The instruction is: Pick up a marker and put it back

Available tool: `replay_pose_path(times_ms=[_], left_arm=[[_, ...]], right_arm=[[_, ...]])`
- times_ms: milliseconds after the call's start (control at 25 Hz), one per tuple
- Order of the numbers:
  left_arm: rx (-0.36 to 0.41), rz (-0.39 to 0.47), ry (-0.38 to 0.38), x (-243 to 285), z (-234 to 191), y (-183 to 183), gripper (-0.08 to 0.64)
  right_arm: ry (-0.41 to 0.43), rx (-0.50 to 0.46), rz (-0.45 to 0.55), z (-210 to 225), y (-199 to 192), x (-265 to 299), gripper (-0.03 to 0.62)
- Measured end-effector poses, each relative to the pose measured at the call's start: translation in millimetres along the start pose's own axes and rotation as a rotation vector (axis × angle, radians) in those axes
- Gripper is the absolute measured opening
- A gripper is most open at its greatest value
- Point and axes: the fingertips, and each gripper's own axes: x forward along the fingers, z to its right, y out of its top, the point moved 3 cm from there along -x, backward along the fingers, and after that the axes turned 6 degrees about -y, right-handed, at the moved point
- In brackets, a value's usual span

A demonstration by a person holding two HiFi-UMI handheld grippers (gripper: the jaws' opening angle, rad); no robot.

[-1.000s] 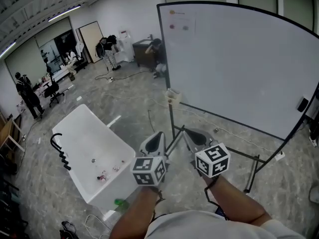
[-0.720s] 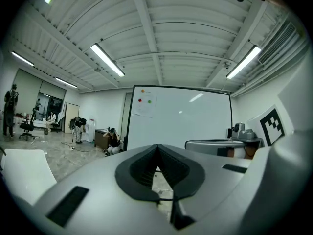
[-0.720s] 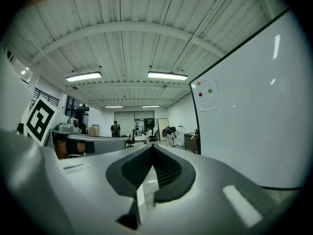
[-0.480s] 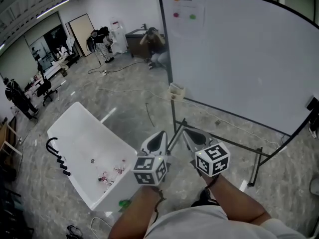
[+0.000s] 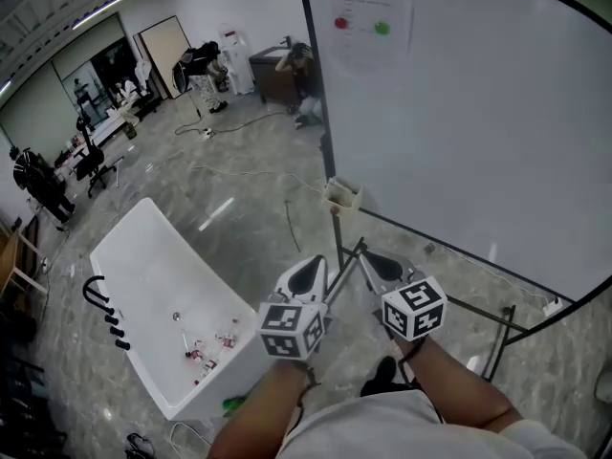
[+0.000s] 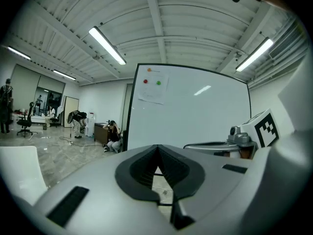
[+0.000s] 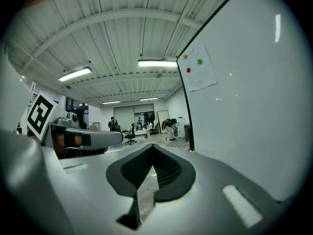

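The chief risk from here is a reach made with the jaws as they stand: the left gripper (image 5: pixel 304 275) and the right gripper (image 5: pixel 381 264) each have their jaws pressed together with nothing between them, so unless one is opened on the way in it would only knock a marker aside instead of taking it; a second risk is a blind approach, since no marker can be made out in any view (too small or hidden); a jaw coming in at the wrong height could nudge its holder or strike the whiteboard (image 5: pixel 459 132). My guess is that the marker sits in the small pale box (image 5: pixel 341 195) fixed at the board's lower left corner; that box lies ahead of both grippers, roughly on the line between them, and well apart from either pair of tips; both grippers are held close to the body, side by side, pointing toward the board's stand.
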Motion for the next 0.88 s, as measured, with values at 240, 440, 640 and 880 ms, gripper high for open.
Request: replay_pose_path(times_ms=[240,440,640,880], left_arm=[[-0.007,-0.012,0.042,109,-26,7,0.002],[-0.011,-0.019,0.074,166,-50,14,0.002],[-0.033,-0.016,0.086,206,-84,16,0.002],[-0.051,-0.018,0.067,251,-146,9,0.002]], right_arm=[[0.069,-0.032,-0.067,90,4,74,0.003],[0.112,-0.051,-0.105,137,5,125,0.003],[0.13,-0.081,-0.14,160,5,170,0.003],[0.111,-0.166,-0.176,170,-6,240,0.003]])
